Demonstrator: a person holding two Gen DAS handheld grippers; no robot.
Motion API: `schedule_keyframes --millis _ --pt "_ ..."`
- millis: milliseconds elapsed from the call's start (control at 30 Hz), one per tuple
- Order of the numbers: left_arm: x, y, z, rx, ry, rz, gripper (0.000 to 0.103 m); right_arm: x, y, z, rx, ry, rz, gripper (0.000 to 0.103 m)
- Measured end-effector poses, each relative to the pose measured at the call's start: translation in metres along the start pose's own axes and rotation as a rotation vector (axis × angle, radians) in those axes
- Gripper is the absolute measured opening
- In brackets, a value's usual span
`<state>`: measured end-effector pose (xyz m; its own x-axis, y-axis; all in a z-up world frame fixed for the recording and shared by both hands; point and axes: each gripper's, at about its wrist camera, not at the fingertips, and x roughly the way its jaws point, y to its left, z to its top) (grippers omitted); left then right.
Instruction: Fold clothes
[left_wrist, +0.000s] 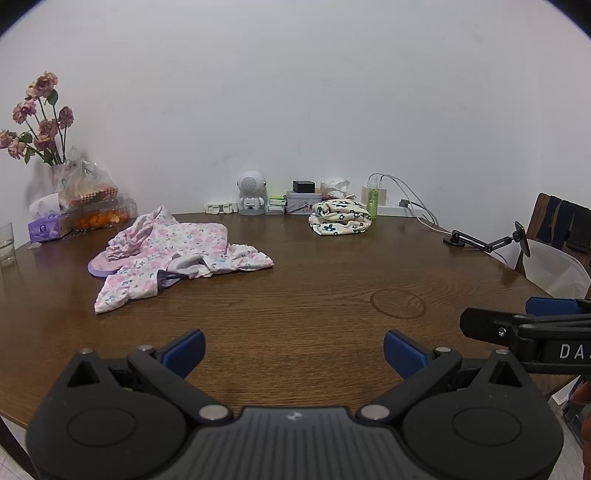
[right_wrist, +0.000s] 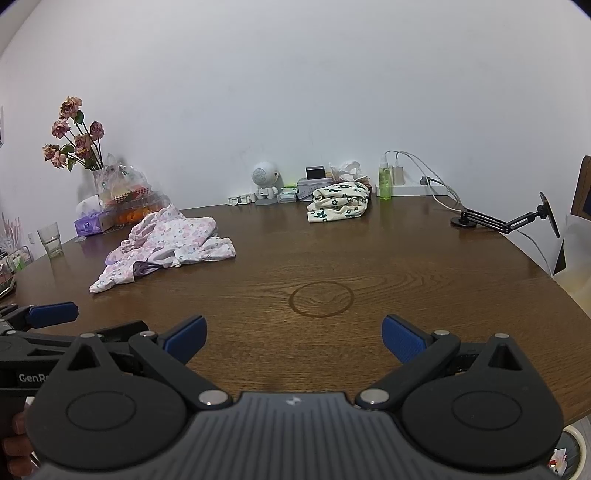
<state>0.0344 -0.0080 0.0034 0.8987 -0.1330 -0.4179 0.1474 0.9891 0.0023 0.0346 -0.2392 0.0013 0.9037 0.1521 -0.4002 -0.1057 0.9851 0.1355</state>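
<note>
A crumpled pink floral garment with purple trim lies on the left half of the round wooden table; the right wrist view shows this garment too. A cream garment with dark flowers sits bunched at the back, near the wall. My left gripper is open over the table's near edge, nothing between its blue pads. My right gripper is open as well, beside it to the right and empty. Both are well short of the clothes.
Along the wall stand a vase of dried roses, a tissue box, a food bag, a small robot speaker, a tin and a green bottle. A glass is at left, a phone stand at right.
</note>
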Motion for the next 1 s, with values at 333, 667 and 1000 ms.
schedule_keyframes --millis 333,667,1000 --pt "-0.0009 0.0002 -0.0009 -0.001 0.002 0.004 0.103 0.0011 -0.0015 -0.0023 0.002 0.007 0.002 0.103" --pt "-0.0006 0.0018 -0.0005 -0.004 0.0 0.001 0.103 0.0001 -0.0005 -0.0024 0.0 0.007 0.001 0.103" --pt "0.0 0.0036 0.0006 -0.002 -0.001 0.004 0.103 0.0004 -0.0004 -0.0021 -0.002 0.007 0.003 0.103"
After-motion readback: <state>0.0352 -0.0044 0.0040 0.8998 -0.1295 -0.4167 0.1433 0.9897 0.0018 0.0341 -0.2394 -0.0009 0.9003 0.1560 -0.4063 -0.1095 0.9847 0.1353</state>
